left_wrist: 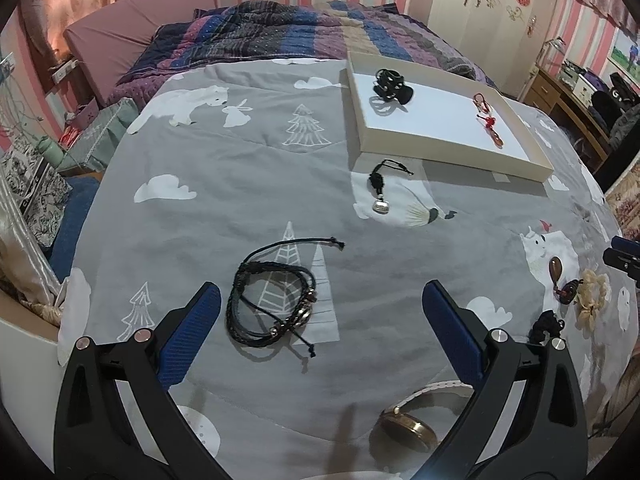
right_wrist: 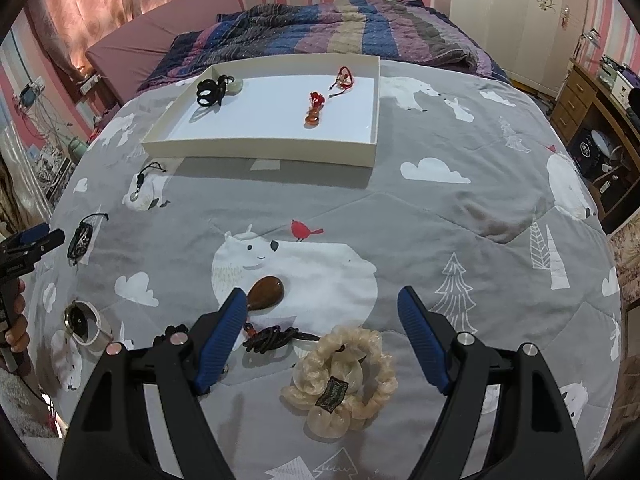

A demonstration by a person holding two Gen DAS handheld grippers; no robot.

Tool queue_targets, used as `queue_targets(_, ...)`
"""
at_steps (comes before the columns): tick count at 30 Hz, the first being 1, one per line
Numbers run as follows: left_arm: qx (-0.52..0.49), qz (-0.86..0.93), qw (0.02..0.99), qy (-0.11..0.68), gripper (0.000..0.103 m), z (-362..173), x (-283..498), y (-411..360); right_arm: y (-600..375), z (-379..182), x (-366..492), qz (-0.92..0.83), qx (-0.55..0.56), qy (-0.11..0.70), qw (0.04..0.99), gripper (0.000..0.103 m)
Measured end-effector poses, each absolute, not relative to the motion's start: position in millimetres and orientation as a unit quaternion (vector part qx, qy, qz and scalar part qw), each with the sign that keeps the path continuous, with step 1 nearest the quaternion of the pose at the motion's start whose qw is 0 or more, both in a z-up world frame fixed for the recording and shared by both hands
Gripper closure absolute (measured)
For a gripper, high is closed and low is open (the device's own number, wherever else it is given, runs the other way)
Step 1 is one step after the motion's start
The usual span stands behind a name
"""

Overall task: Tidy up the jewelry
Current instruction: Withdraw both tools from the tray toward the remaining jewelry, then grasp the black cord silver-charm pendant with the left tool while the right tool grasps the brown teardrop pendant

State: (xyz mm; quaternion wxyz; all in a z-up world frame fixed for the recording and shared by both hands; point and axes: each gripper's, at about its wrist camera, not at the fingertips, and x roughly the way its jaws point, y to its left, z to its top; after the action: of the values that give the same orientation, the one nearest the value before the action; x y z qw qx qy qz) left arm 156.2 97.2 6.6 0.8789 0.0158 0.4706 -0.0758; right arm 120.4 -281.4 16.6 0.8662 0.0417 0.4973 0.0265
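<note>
A shallow white tray (left_wrist: 448, 158) (right_wrist: 256, 151) lies on the grey bedspread; in it are a black bracelet (left_wrist: 390, 86) (right_wrist: 210, 90) and two red charms (left_wrist: 490, 120) (right_wrist: 314, 114). My left gripper (left_wrist: 320, 320) is open over a black cord bracelet (left_wrist: 272, 304), empty. Beyond lies a black pendant with a silver charm (left_wrist: 380, 190) (right_wrist: 140, 188). My right gripper (right_wrist: 322, 322) is open and empty above a cream scrunchie (right_wrist: 340, 380) and a brown stone pendant on black cord (right_wrist: 266, 292).
A white-strapped watch (left_wrist: 408, 424) (right_wrist: 82, 324) lies at the near edge. A striped quilt (right_wrist: 340, 28) is bunched behind the tray. A wooden desk (right_wrist: 588, 108) stands at the right. The left gripper also shows at the left edge of the right wrist view (right_wrist: 32, 240).
</note>
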Motion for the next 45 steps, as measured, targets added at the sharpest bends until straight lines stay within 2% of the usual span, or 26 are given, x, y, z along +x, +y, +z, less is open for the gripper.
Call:
queue_targets(11,0.093,-0.093,0.858,0.496,0.003,7,174,57,-257,4,131,0.081,-0.021,0.556,0.827,0.025)
queue_targets(24,0.165,-0.086,0.845,0.502,0.003,3,193,29,-238,1,134,0.106,-0.083,0.585,0.800,0.025)
queue_targets(40,0.143,-0.116,0.838,0.514,0.004,-6,215,26,-229,-10,143,0.130,-0.094,0.597,0.786,0.025)
queue_targets(45,0.165,-0.115,0.836,0.510,0.005,-6,218,18,-228,-12,146,0.136,-0.099,0.599,0.783,0.025)
